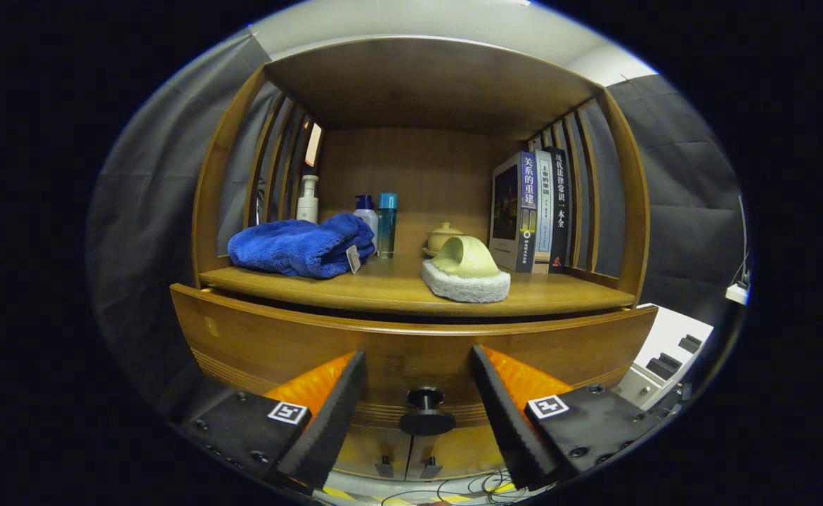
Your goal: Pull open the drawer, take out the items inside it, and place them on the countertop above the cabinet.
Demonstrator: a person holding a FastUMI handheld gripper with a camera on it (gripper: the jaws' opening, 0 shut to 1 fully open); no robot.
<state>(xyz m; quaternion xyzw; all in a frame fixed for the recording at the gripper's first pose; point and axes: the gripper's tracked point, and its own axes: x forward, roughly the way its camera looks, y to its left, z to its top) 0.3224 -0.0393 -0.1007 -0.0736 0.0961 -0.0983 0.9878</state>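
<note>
Drawer (411, 344) – wooden front, curved, spans the cabinet just under the countertop (397, 289). It looks pulled out a bit: a dark gap runs between its top edge and the countertop's front lip. Inside of the drawer can't be seen from here. Its black round knob (426, 411) sits low at the centre of the front, between the two fingers and slightly beyond their tips, touching neither.

Gripper (418, 414) – fingers spread wide, nothing held. Left finger (327, 414) and right finger (506, 414) are black w/ orange ribbed backs, one each side of the knob, each w/ clear space to it.

On the countertop, far side of the drawer front: a folded blue towel (302, 246) at left, w/ a small tag on its near right corner. A green slipper w/ white fluffy sole (466, 270) sits right of centre, near the front edge. Behind it, a small pale lidded pot (443, 237) by the back panel. Behind the towel – a white pump bottle (307, 200), a white bottle w/ blue cap (365, 211), and a teal bottle (387, 223). Books (530, 211) stand upright at far right against the slatted side.

Below the drawer, two small cabinet door handles (407, 465), close together. Cables (481, 485) on the floor underneath.
</note>
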